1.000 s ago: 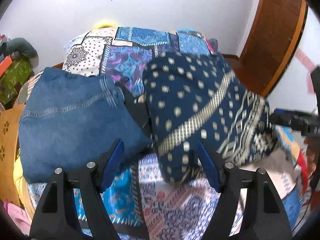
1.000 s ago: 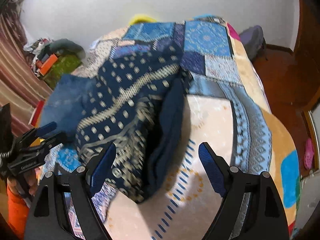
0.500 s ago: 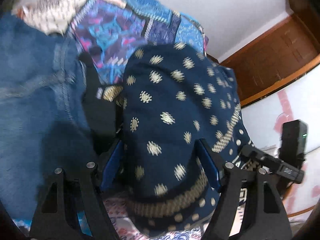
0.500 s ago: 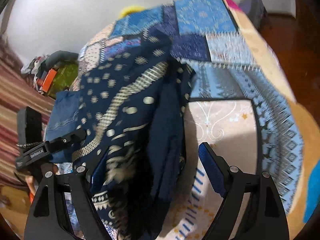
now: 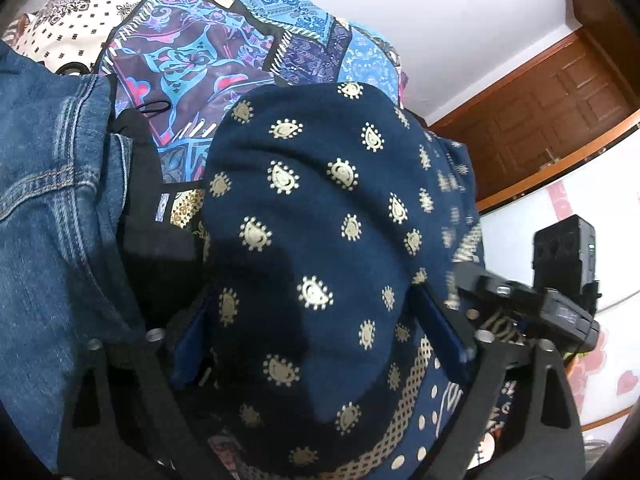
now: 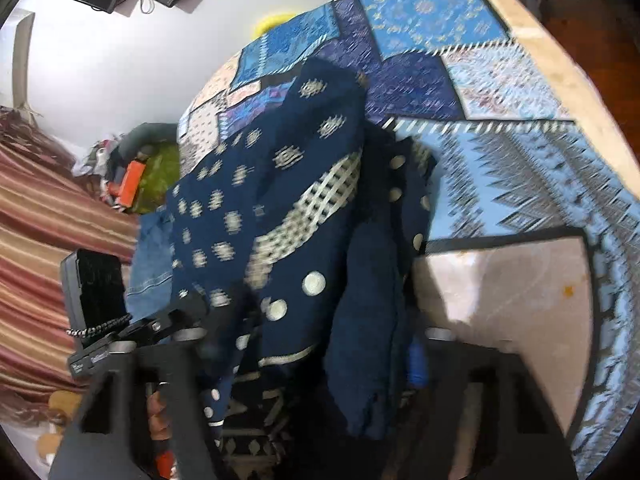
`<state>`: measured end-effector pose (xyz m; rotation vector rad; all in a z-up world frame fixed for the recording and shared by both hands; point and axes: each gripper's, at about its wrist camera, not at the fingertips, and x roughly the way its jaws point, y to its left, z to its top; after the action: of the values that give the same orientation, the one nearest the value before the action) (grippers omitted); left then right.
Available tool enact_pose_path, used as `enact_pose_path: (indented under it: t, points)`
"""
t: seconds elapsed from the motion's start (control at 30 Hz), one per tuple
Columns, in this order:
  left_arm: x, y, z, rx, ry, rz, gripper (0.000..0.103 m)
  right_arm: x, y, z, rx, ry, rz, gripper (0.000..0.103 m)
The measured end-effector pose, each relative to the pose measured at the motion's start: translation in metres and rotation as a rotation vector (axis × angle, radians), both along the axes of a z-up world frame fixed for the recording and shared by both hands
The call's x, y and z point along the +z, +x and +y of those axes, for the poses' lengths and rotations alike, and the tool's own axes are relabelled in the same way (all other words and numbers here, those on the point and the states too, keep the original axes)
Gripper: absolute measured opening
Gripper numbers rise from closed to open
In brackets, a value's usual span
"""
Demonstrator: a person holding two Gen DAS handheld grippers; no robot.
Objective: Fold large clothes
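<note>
A folded navy garment with gold motifs (image 5: 320,240) lies on the patchwork bedspread (image 5: 200,52). My left gripper (image 5: 320,344) has its jaws wide apart around the garment's near edge, one blue pad (image 5: 188,344) on each side. The garment (image 6: 288,220) fills the right wrist view too, and my right gripper (image 6: 312,356) stands around its near end with its jaws apart; cloth hides most of both fingers. The right gripper also shows in the left wrist view (image 5: 520,300).
Folded blue jeans (image 5: 48,200) lie just left of the garment, with a black cloth (image 5: 148,208) between them. A wooden door (image 5: 560,92) is at the right. Clutter and a striped curtain (image 6: 36,240) sit left of the bed (image 6: 520,184).
Both grippers have moved forward onto the navy garment, so it now fills each view between the open fingers. The jaws have stayed wide.
</note>
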<state>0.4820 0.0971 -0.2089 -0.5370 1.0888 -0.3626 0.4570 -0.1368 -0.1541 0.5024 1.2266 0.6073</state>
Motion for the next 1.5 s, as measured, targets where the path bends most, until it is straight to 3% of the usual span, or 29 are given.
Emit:
enact_pose_path:
  t: [0.1, 0.2, 0.3, 0.5, 0.63, 0.8, 1.0, 1.13, 1.23, 1.33, 1.43, 1.5]
  points:
    - [0.003, -0.009, 0.010, 0.030, -0.061, 0.019, 0.071, -0.002, -0.007, -0.003, -0.011, 0.032, 0.034, 0.028]
    - [0.007, -0.015, 0.012, 0.025, -0.066, 0.031, 0.055, 0.005, -0.013, -0.006, -0.019, 0.050, 0.048, 0.021]
    - [0.020, -0.027, 0.006, 0.000, -0.050, 0.018, 0.045, 0.025, -0.025, 0.000, -0.005, 0.007, 0.007, 0.020]
    - [0.067, -0.062, 0.016, -0.002, -0.039, -0.086, 0.043, 0.071, -0.044, 0.016, 0.021, -0.021, -0.095, 0.019]
    - [0.114, -0.088, 0.038, 0.022, -0.016, -0.196, 0.043, 0.109, -0.056, 0.041, 0.057, -0.006, -0.176, 0.019]
    - [0.171, -0.125, 0.088, 0.085, 0.036, -0.339, 0.043, 0.145, -0.064, 0.092, 0.115, 0.033, -0.274, 0.019]
    - [0.204, -0.147, 0.155, 0.164, 0.084, -0.409, 0.043, 0.160, -0.061, 0.165, 0.201, 0.123, -0.320, 0.019]
    - [0.200, -0.146, 0.192, 0.218, 0.128, -0.407, 0.043, 0.145, -0.050, 0.209, 0.255, 0.143, -0.323, 0.019]
    - [0.182, -0.133, 0.220, 0.266, 0.153, -0.365, 0.043, 0.122, -0.036, 0.238, 0.276, 0.143, -0.282, 0.019]
    - [0.146, -0.109, 0.243, 0.303, 0.163, -0.281, 0.043, 0.084, -0.021, 0.264, 0.289, 0.101, -0.217, 0.020]
    - [0.102, -0.084, 0.262, 0.330, 0.174, -0.173, 0.044, 0.039, -0.003, 0.290, 0.291, -0.026, -0.176, 0.020]
    - [0.078, -0.073, 0.275, 0.345, 0.175, -0.138, 0.051, 0.013, 0.006, 0.299, 0.286, -0.090, -0.145, 0.022]
